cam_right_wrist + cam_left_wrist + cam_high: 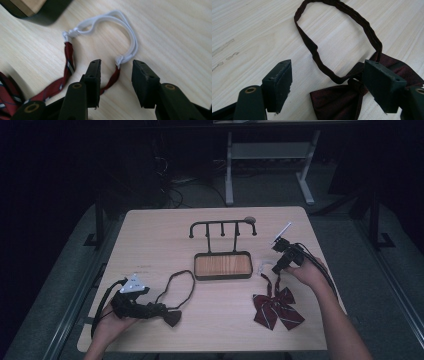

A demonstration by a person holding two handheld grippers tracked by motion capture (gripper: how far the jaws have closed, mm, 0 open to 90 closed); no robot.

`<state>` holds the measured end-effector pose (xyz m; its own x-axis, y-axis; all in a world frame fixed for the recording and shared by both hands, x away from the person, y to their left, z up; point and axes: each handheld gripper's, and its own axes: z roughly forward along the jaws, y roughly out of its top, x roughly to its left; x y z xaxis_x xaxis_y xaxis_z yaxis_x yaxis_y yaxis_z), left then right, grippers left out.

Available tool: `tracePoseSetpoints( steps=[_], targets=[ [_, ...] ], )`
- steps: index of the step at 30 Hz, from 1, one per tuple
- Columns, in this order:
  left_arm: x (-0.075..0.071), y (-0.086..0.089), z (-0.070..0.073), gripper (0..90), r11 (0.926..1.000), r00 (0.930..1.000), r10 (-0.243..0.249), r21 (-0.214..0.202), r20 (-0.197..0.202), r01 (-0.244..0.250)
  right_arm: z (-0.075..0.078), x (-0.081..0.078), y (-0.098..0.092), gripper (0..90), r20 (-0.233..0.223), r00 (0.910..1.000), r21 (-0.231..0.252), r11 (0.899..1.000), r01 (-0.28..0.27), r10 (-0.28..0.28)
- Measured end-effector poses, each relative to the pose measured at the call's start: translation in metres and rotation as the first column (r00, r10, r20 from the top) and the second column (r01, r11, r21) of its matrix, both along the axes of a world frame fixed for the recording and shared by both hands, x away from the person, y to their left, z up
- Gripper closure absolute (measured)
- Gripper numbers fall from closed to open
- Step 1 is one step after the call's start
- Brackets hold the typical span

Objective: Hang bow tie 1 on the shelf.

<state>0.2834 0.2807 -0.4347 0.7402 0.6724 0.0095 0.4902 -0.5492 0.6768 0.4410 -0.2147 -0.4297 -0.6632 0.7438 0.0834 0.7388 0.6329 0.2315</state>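
The red bow tie [276, 309] lies flat on the surface [150, 235], its strap [120, 32] pointing up toward the right tongs [116, 72]. Both tongs are spread; the left tongs [328, 82] sit over the dark bow tie [337, 100].

High view overlooks table [150, 230]; gripper views sit close above it.

Item one: my dark maroon bow tie [171, 317], flat at lower left of the high view, strap looped open. Item two: my red striped bow tie [276, 309], lower right, white elastic loop [120, 25] lying slack.
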Motion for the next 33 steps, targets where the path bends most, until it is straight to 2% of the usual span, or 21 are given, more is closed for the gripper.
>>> tracePoseSetpoints(
  steps=[2, 5, 8, 14, 17, 25, 33],
  targets=[
    [0.000, 0.000, 0.000, 24.8, 1.0000, 1.0000, -0.002, 0.002, 0.000, 0.002, 0.000, 0.001, 0.001, 59.5, -0.001, 1.0000, -0.020, 1.000, 0.000, 0.000],
    [0.000, 0.000, 0.000, 24.8, 1.0000, 1.0000, -0.001, 0.001, 0.000, 0.001, 0.000, 0.001, 0.003, 60.7, -0.005, 1.0000, -0.022, 1.000, -0.005, 0.005],
    [0.000, 0.000, 0.001, 24.9, 1.0000, 1.0000, 0.001, -0.003, 0.000, -0.001, -0.004, 0.002, 0.009, 62.4, -0.023, 0.9996, -0.047, 0.999, -0.018, 0.017],
    [-0.001, 0.000, 0.001, 24.8, 1.0000, 1.0000, -0.005, -0.003, 0.001, 0.005, -0.004, 0.003, 0.008, 65.8, -0.021, 0.9997, -0.068, 0.998, -0.013, 0.012],
    [-0.001, -0.001, 0.001, 24.8, 1.0000, 1.0000, -0.003, -0.004, 0.001, 0.003, -0.005, 0.003, 0.006, 64.9, -0.020, 0.9998, -0.067, 0.998, -0.003, 0.002],
    [-0.001, -0.001, 0.001, 24.8, 1.0000, 1.0000, -0.002, -0.005, 0.002, 0.002, -0.008, 0.002, 0.010, 66.9, -0.034, 0.9993, -0.084, 0.996, -0.018, 0.015],
    [-0.001, 0.000, 0.001, 24.8, 1.0000, 1.0000, -0.002, -0.005, 0.002, 0.002, -0.010, 0.001, 0.010, 75.7, -0.043, 0.9987, -0.087, 0.996, -0.031, 0.027]
  ],
)
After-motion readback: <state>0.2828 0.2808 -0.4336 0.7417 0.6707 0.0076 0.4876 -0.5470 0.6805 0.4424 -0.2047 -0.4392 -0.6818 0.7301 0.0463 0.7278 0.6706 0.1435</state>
